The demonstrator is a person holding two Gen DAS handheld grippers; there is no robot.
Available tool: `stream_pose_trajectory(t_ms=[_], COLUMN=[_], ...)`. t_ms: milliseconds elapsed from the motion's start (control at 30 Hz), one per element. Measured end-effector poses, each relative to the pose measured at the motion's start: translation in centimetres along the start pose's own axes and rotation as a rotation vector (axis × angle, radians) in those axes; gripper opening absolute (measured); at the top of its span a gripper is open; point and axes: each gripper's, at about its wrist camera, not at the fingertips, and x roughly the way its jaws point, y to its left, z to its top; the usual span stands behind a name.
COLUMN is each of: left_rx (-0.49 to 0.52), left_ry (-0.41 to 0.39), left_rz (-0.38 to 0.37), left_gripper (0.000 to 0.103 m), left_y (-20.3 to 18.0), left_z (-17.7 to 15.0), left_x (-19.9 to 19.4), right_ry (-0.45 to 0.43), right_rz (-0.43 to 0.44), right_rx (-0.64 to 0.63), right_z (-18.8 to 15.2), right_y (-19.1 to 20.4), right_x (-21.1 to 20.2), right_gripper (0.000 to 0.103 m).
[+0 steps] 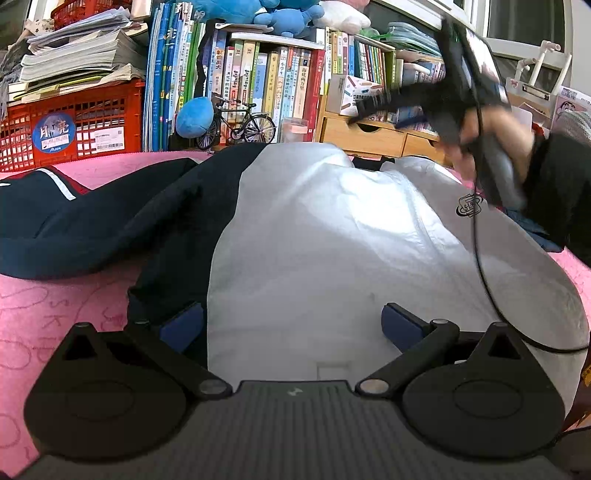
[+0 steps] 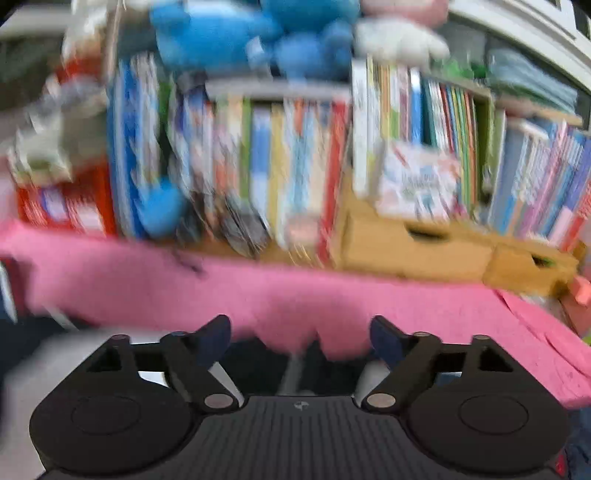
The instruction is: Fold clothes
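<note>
- Two tongs are in play: the left tongs (image 1: 291,325) hover low with their blue pads (image 1: 400,325) spread wide apart, nothing clamped; the white body of a jacket (image 1: 332,240) lies beneath and between them.
- Right tongs (image 2: 299,338) also stand wide apart and empty in the badly blurred right wrist view, pointing over pink cloth toward the bookshelf.
- From the left wrist view, the right tongs (image 1: 369,105) show raised at upper right, blurred, held by a hand (image 1: 491,147) in a dark sleeve, with a black cable (image 1: 484,258) trailing down across the jacket.
- The jacket, white with navy sleeves (image 1: 110,229) and a small dark logo (image 1: 470,205) on the chest, lies spread on the pink-covered surface (image 1: 44,317).
- Beyond it stand a row of books (image 1: 258,85), a model bicycle (image 1: 240,123), a red crate (image 1: 74,122) stacked with papers, blue plush toys (image 1: 280,16), and a wooden drawer box (image 1: 369,133).
</note>
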Motion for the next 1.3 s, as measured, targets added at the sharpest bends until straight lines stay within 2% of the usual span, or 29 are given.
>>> stream_pose_trajectory(t_ms=[100,200,233,333,400,500,567,633,733,833,867,900,967,1033,1067,1100,1133,1167,1200,1267,1300], left_rx=[-0.002,-0.005,-0.006,-0.013,-0.018,-0.028,-0.034,-0.038,-0.044,-0.054,-0.057,-0.060,-0.065,-0.068,-0.069,-0.070,-0.071,-0.072,-0.074,-0.078,-0.080], left_ry=[-0.001,-0.002,-0.003,-0.007,-0.010,-0.015,-0.018,-0.020,-0.023,-0.027,-0.029,-0.030,-0.032,-0.034,-0.034,-0.035,-0.036,-0.036,-0.037,-0.039,-0.040], left_rz=[-0.001,-0.004,-0.005,-0.010,-0.014,-0.020,-0.023,-0.025,-0.030,-0.036,-0.038,-0.040,-0.042,-0.045,-0.046,-0.047,-0.048,-0.049,-0.050,-0.053,-0.054], left_gripper=[0.103,0.103,0.103,0.103,0.103,0.103,0.103,0.103,0.103,0.103,0.103,0.103,0.103,0.103,0.103,0.103,0.103,0.103,0.103,0.103,0.103], left_y=[0.1,0.1,0.1,0.1,0.1,0.2,0.2,0.2,0.3,0.5,0.6,0.6,0.6,0.6,0.6,0.6,0.6,0.6,0.7,0.7,0.8], left_z=[0.0,-0.1,-0.1,-0.1,-0.1,-0.2,-0.2,-0.2,-0.1,-0.1,-0.1,-0.1,-0.1,-0.1,-0.1,-0.1,-0.1,-0.1,-0.1,-0.1,-0.1], left_x=[0.0,-0.1,-0.1,-0.2,-0.2,-0.2,-0.2,-0.2,-0.3,-0.3,-0.3,-0.3,-0.4,-0.4,-0.3,-0.4,-0.4,-0.4,-0.4,-0.5,-0.5], right_ry=[0.024,0.001,0.018,0.146,0.175,0.151,0.092,0.099,0.221,0.390,0.430,0.457,0.468,0.443,0.452,0.461,0.470,0.407,0.380,0.319,0.291], right_rz=[0.124,0.084,0.068,0.096,0.101,0.050,0.028,0.026,0.091,0.187,0.214,0.237,0.260,0.238,0.185,0.130,0.074,0.053,0.042,0.003,-0.004], right_rx=[-0.031,-0.134,-0.163,-0.184,-0.218,-0.284,-0.280,-0.278,-0.218,-0.152,-0.134,-0.113,-0.050,0.003,-0.012,-0.028,-0.045,-0.085,-0.115,-0.160,-0.156], right_z=[2.4,1.8,1.3,-0.6,-2.2,-5.5,-7.2,-7.5,-5.7,-3.4,-2.7,-2.1,-1.1,-0.6,-0.9,-1.3,-1.7,-2.2,-2.2,-1.9,-1.7], right_y=[2.9,6.8,7.8,8.9,8.9,9.1,9.1,9.1,8.1,6.9,6.6,6.4,5.9,5.8,6.2,6.7,7.1,8.0,8.8,10.1,10.3], right_x=[1.4,3.9,4.7,5.7,4.9,2.7,1.0,0.3,0.4,1.2,1.5,1.7,2.2,3.2,4.1,5.0,5.9,5.6,5.2,4.8,5.1], right_gripper=[0.089,0.089,0.088,0.078,0.075,0.076,0.075,0.076,0.077,0.088,0.095,0.103,0.103,0.103,0.101,0.090,0.092,0.085,0.060,0.034,0.029])
